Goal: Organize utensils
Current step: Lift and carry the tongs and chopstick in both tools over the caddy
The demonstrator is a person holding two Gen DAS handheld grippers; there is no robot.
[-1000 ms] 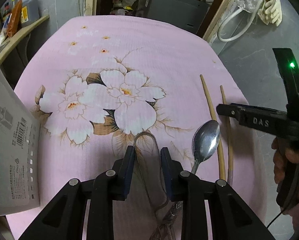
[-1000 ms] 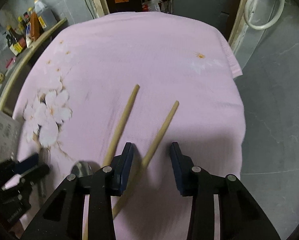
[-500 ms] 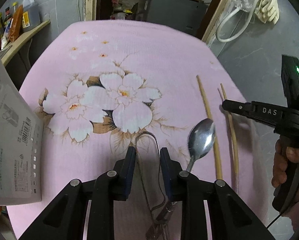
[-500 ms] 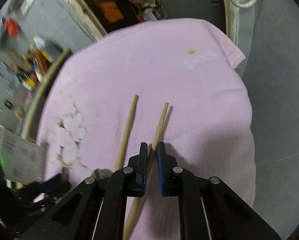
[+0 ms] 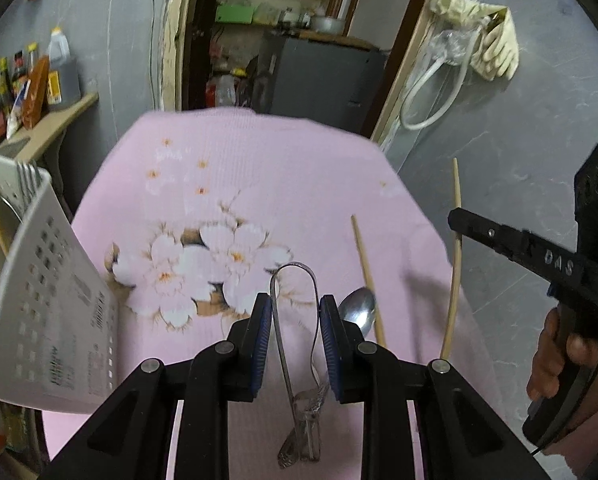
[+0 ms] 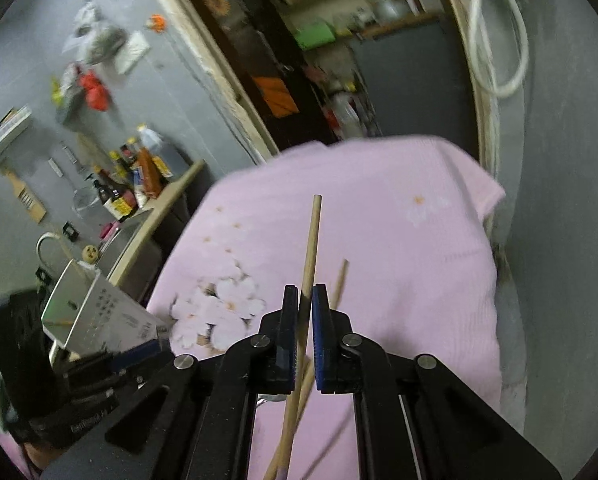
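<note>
Your right hand-held gripper [image 6: 305, 300] is clamped on one chopstick [image 6: 310, 240], which sticks up and forward out of the pads, lifted off the pink flowered cloth [image 6: 399, 264]; its jaws have just been closing on that stick. The second chopstick [image 6: 340, 280] lies on the cloth just to the right of the held one, its lower length crossing under the gripper. From your left wrist camera, that loose chopstick [image 5: 367, 272] lies beside the spoon [image 5: 359, 312], whose bowl sits just right of your left hand-held gripper [image 5: 293, 316].

Your left hand-held gripper is closed on the looped metal tongs [image 5: 295, 320]: each blue pad presses one arm, the bend pointing away from you.

To the left stands a white perforated utensil holder [image 5: 55, 304], with fork tines [image 5: 25, 176] showing above its rim. Beyond the surface are a shelf of sauce bottles [image 5: 23, 92], a dark doorway and a hanging hose [image 5: 427, 92]. Nothing lies between the tongs and the holder.
</note>
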